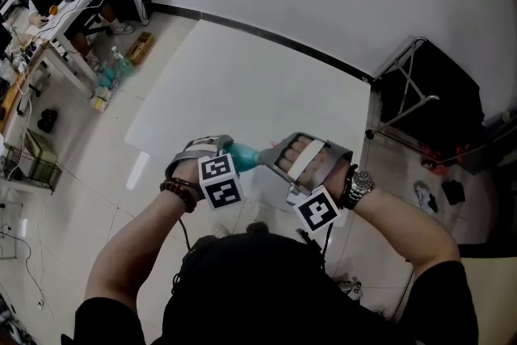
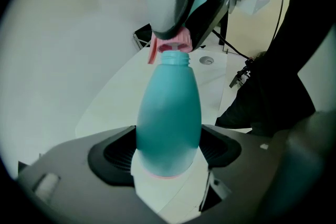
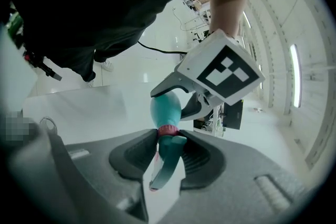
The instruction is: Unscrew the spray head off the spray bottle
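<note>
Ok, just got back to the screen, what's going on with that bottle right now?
A person is working on a teal spray bottle with two handheld grippers. The left gripper has its jaws clamped on the bottle's body. The right gripper grips the spray head by its pink collar. Threads show on the neck just below the collar, so the head looks partly unscrewed, not yet off.

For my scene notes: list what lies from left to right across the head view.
Cluttered desk → left gripper → teal spray bottle → right gripper → wristwatch → black folding stand
</note>
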`<state>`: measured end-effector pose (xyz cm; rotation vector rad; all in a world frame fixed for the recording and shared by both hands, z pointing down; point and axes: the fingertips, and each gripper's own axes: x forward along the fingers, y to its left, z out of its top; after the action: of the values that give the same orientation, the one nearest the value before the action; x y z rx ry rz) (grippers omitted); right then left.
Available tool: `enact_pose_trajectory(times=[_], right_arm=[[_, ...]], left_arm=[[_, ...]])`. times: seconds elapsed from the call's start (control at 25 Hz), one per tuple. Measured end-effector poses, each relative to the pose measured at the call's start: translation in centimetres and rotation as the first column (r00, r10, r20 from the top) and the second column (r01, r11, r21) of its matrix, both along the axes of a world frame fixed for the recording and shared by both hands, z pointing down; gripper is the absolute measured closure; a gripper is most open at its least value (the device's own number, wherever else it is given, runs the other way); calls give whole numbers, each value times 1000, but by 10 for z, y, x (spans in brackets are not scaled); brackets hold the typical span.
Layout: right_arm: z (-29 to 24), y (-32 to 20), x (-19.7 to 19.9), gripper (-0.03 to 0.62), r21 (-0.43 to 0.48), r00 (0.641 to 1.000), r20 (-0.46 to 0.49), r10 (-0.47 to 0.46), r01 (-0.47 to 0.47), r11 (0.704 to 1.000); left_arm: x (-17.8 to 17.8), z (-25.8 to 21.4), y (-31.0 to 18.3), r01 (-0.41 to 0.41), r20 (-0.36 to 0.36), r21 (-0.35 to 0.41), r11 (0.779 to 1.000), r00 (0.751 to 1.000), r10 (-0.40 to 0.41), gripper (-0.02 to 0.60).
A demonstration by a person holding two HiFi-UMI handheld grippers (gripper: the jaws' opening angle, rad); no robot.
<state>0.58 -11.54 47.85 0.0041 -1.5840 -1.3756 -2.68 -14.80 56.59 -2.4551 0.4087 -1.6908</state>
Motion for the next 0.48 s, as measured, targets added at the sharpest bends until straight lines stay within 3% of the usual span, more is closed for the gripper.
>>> enact_pose_trajectory(times=[0.48], right_arm=[[-11, -8, 3, 474, -29, 998, 45, 47, -46, 999]], left_arm=[[-13, 6, -10, 33, -12, 12, 999, 999, -33, 181]])
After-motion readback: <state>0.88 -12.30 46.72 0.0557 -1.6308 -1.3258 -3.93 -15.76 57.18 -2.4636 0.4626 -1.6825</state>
